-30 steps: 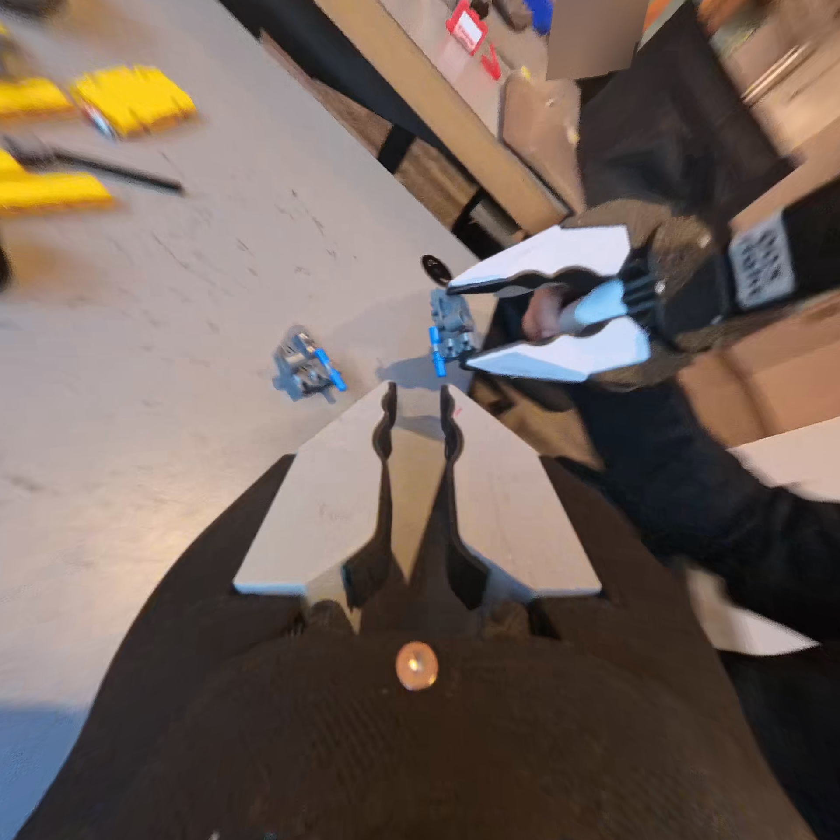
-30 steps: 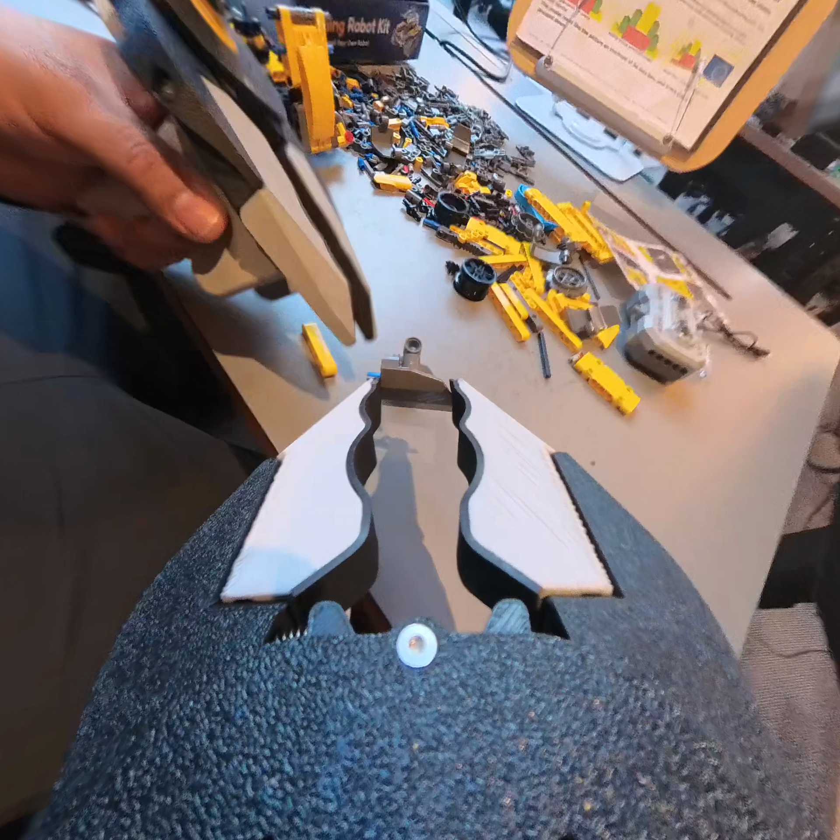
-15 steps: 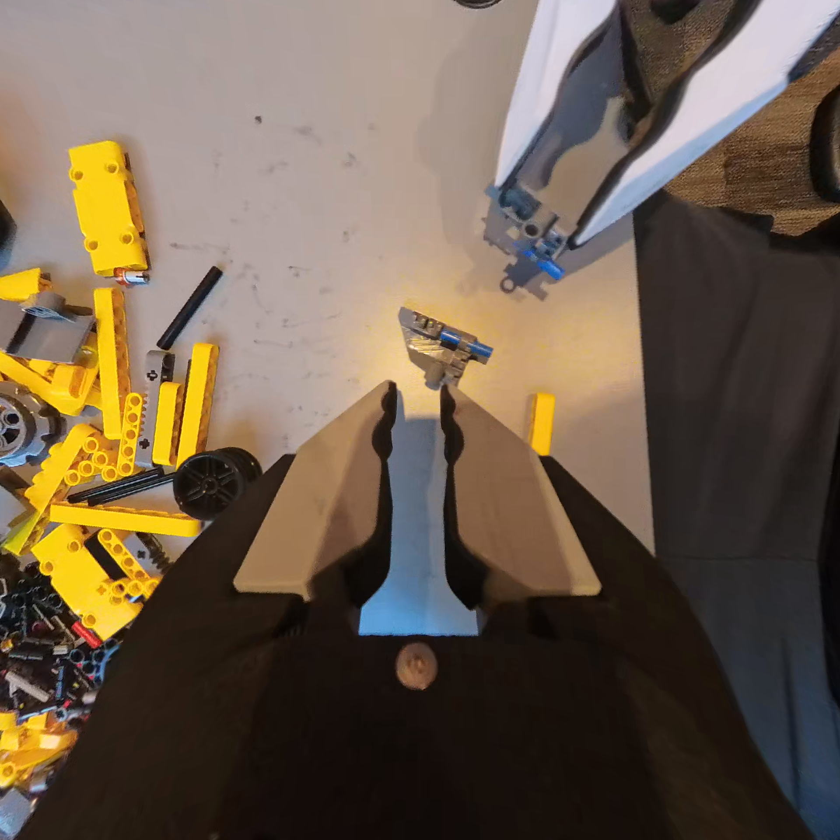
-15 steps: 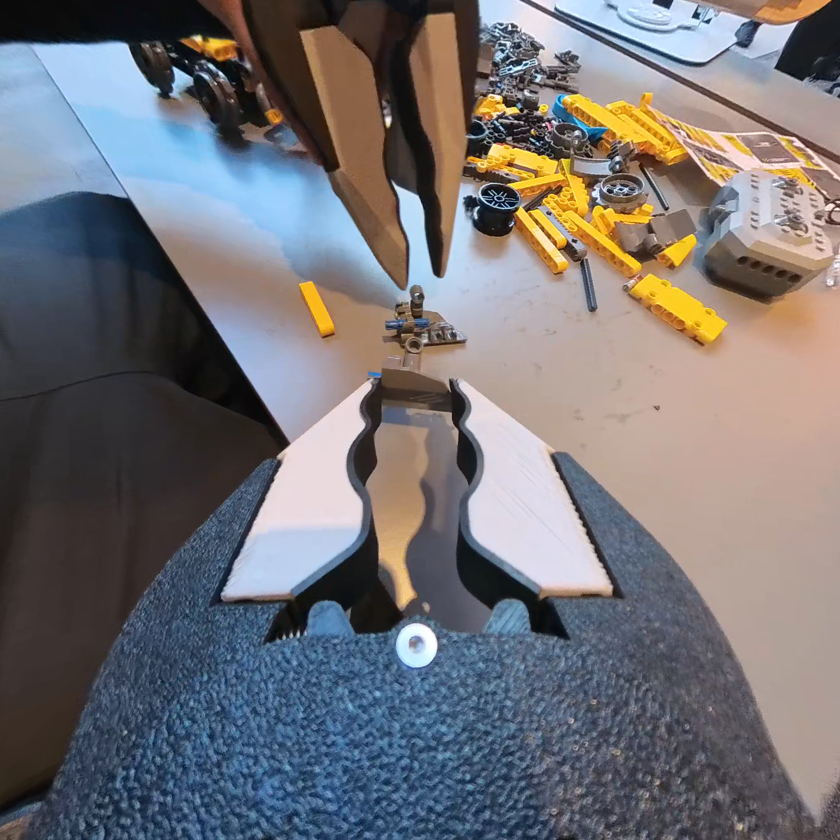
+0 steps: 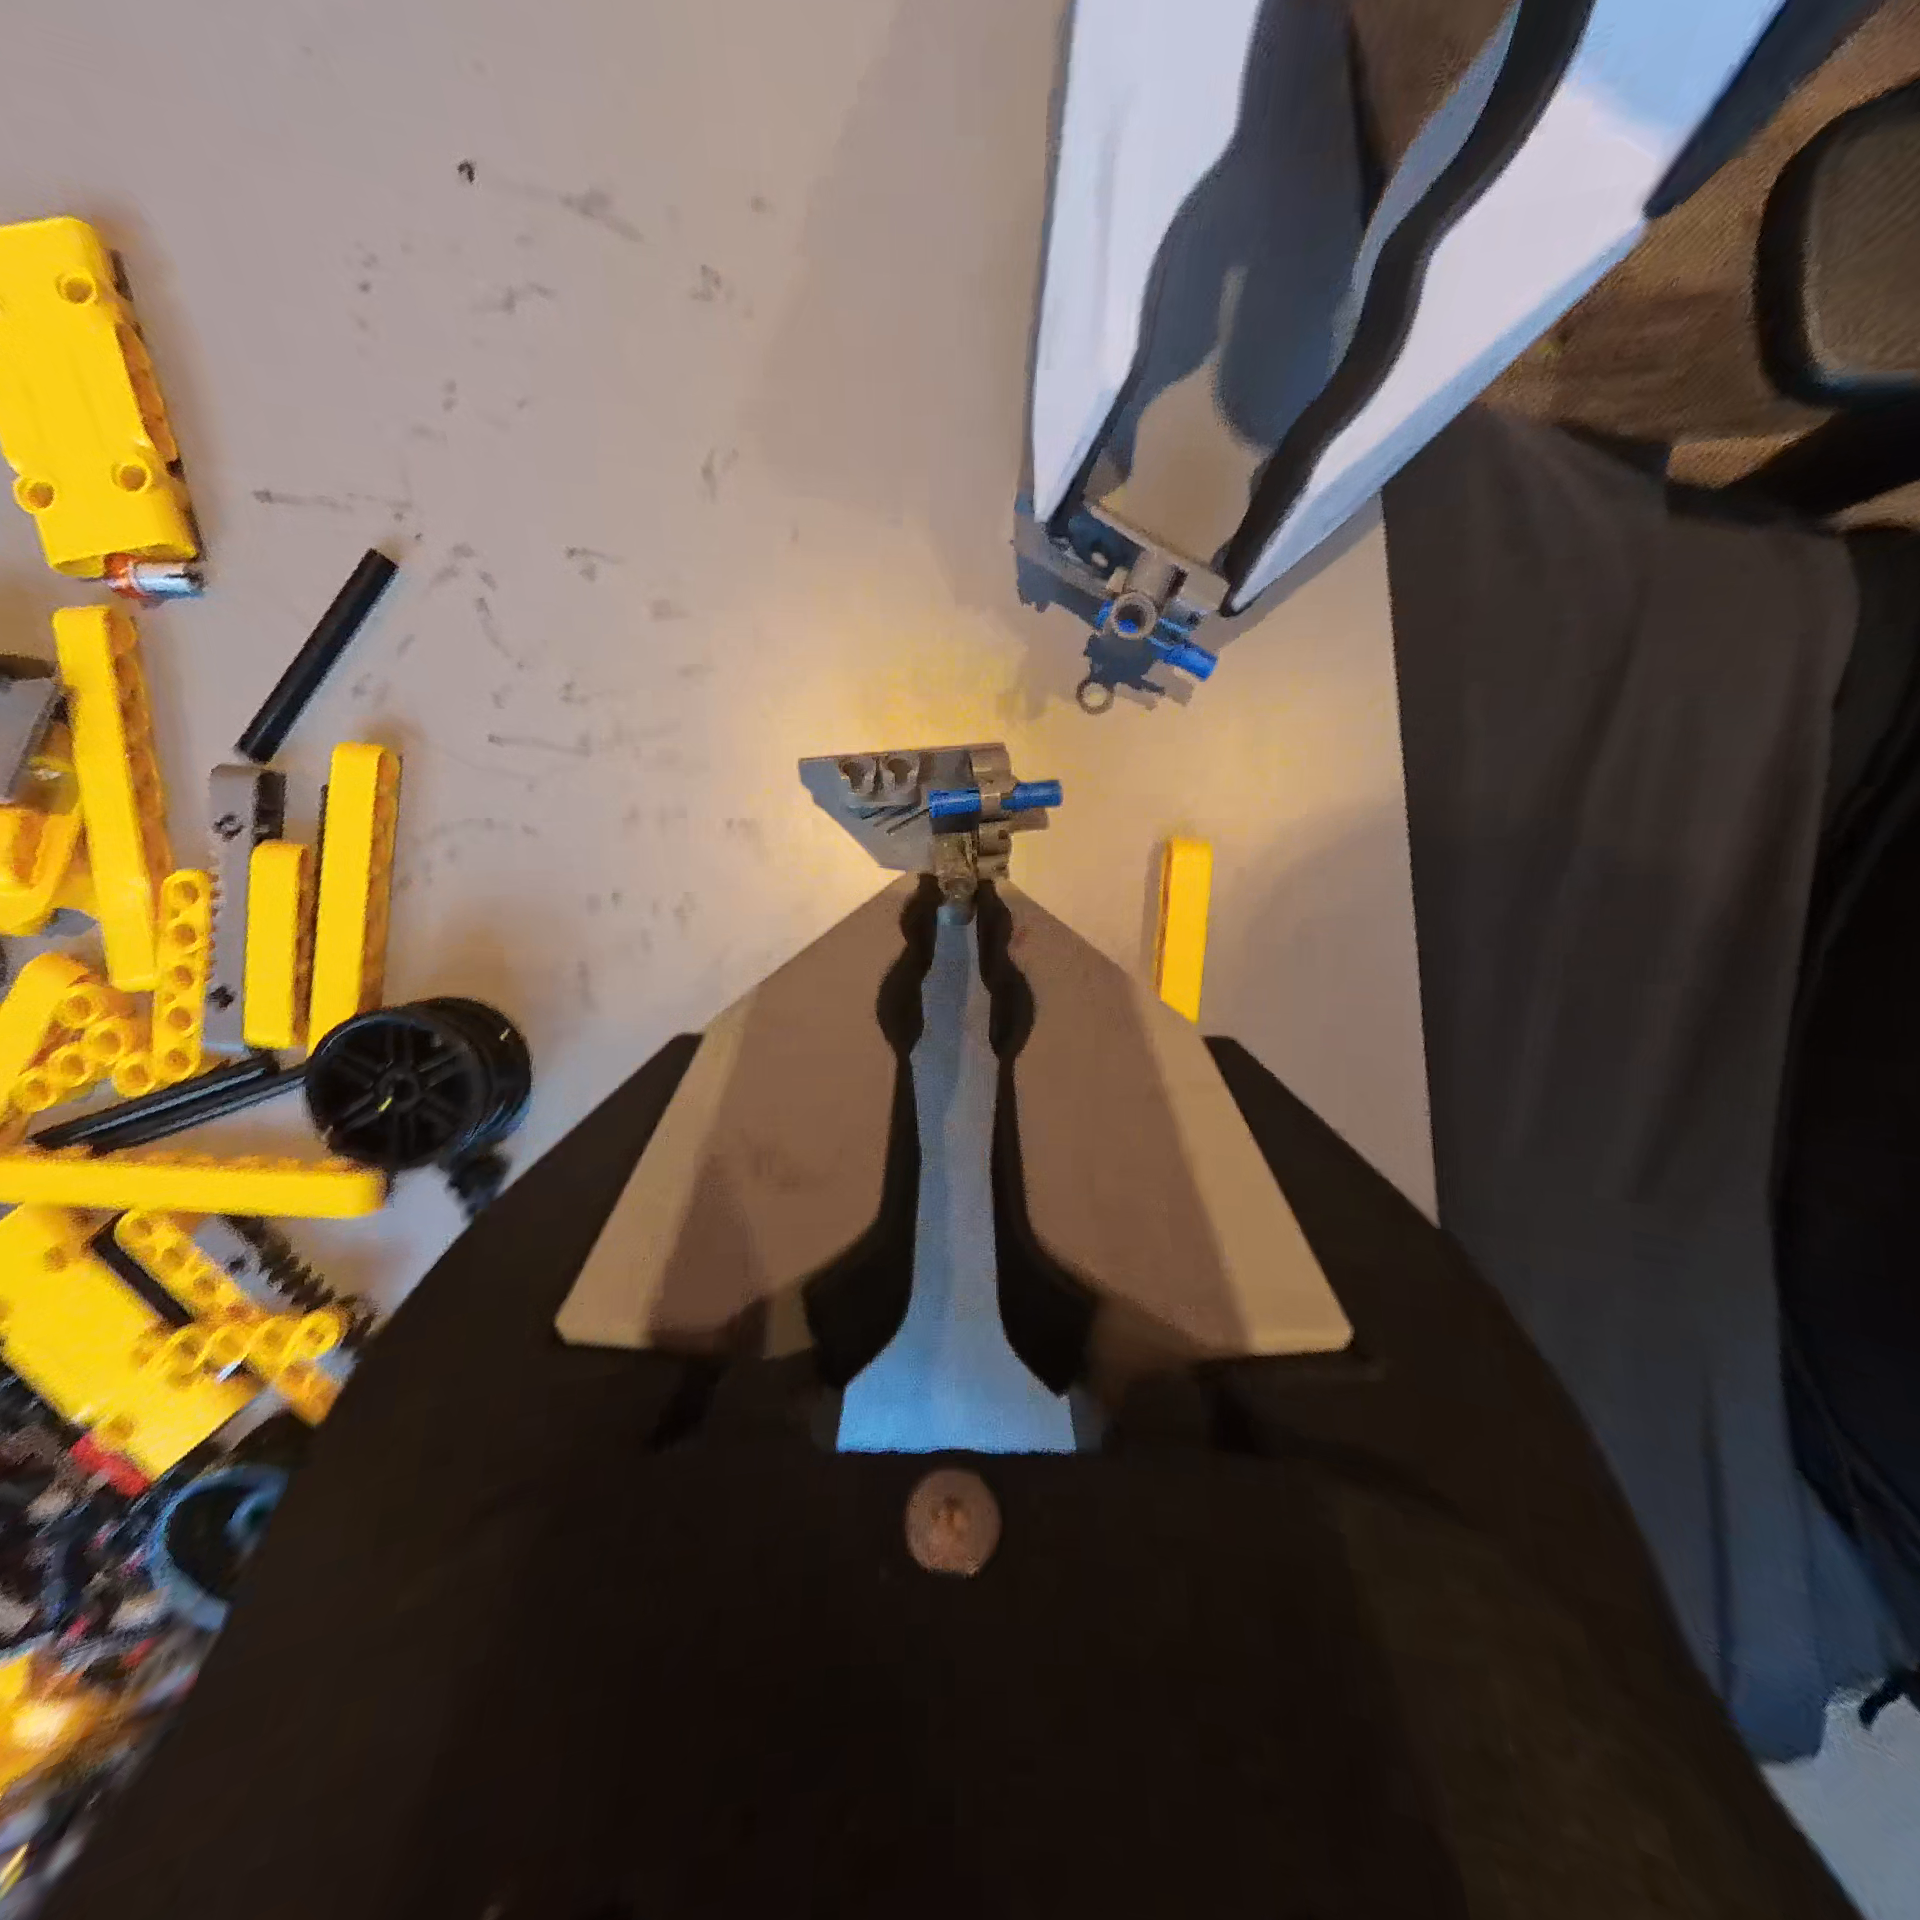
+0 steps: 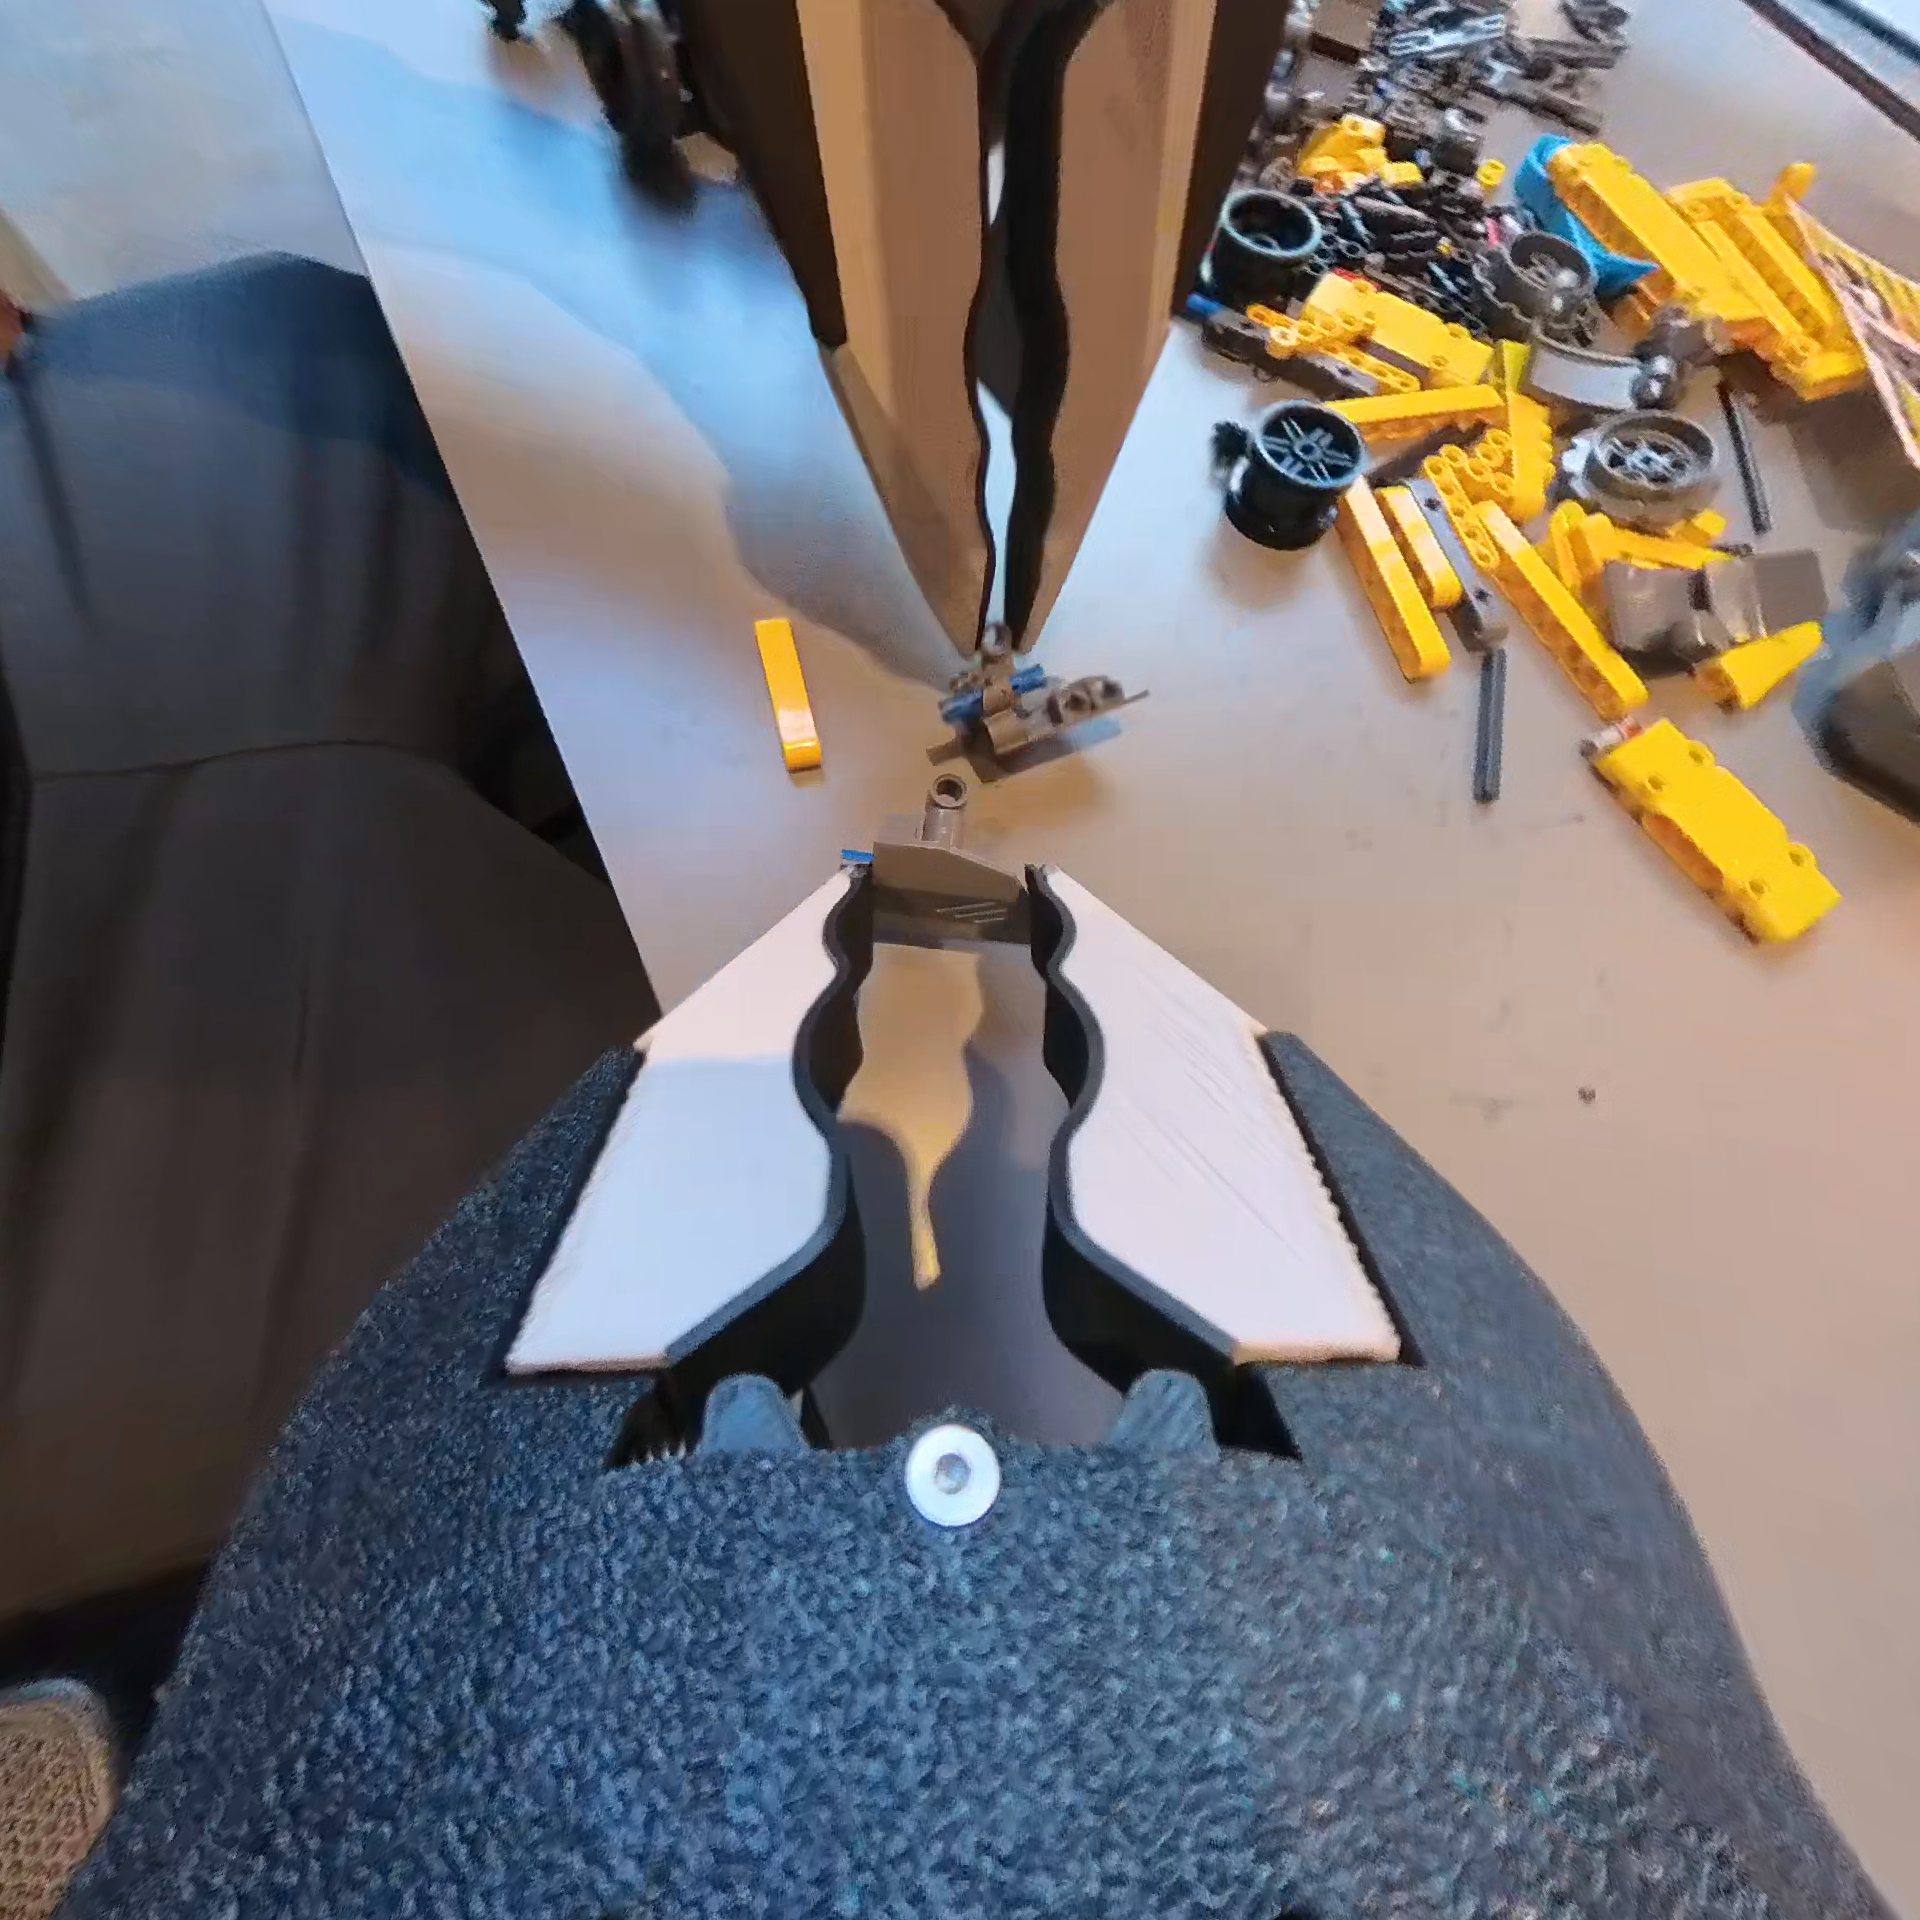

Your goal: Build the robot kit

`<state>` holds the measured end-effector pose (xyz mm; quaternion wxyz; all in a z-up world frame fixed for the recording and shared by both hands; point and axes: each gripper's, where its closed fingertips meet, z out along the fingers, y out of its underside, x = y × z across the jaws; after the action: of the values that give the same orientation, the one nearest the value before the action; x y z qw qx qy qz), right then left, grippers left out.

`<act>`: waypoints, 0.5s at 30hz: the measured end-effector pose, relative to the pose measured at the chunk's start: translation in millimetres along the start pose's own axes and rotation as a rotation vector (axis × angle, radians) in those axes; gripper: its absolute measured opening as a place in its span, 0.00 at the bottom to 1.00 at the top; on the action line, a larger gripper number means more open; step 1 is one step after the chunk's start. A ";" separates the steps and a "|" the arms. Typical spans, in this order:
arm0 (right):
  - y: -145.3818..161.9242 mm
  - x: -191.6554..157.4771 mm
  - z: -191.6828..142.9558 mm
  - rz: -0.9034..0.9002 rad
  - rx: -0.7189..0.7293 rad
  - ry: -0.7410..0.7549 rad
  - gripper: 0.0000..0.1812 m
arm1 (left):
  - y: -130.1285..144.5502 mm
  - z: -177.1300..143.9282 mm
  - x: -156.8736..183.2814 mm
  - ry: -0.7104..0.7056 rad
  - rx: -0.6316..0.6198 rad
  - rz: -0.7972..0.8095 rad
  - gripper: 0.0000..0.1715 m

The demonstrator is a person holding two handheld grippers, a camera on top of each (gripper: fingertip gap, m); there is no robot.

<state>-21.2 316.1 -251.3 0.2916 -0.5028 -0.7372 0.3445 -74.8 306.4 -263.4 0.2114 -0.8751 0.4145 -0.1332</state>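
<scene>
Grey plate assembly (image 6: 951, 902) sits clamped between the tips of the right gripper (image 6: 943, 883), a small connector stub poking out ahead of the jaws; only the right wrist view shows the plate's face, while the left wrist view shows its blue pin underneath. A second grey assembly with blue pins (image 5: 935, 805) lies on the table (image 5: 623, 416), and the left gripper (image 5: 961, 891) has its jaws narrowed onto the upright peg at its near end. Half a second ago those jaws stood wider and short of it. Left of the left gripper's jaws lie yellow beams (image 5: 353, 894) and a black wheel (image 5: 416, 1086); just right, a single yellow beam (image 5: 1184, 925).
</scene>
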 end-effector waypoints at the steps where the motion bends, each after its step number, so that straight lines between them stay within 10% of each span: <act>1: -2.7 -0.9 2.4 -0.020 -0.008 -0.018 0.17 | 4.2 -7.3 -0.9 -0.022 -0.026 0.018 0.03; 15: -2.5 4.1 24.2 -0.090 -0.066 -0.100 0.25 | 57.2 -48.5 2.4 -0.110 -0.247 0.045 0.03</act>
<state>-42.7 314.1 -263.3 0.2530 -0.4608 -0.7836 0.3311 -131.5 259.5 -248.3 0.1273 -0.8909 0.4351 -0.0280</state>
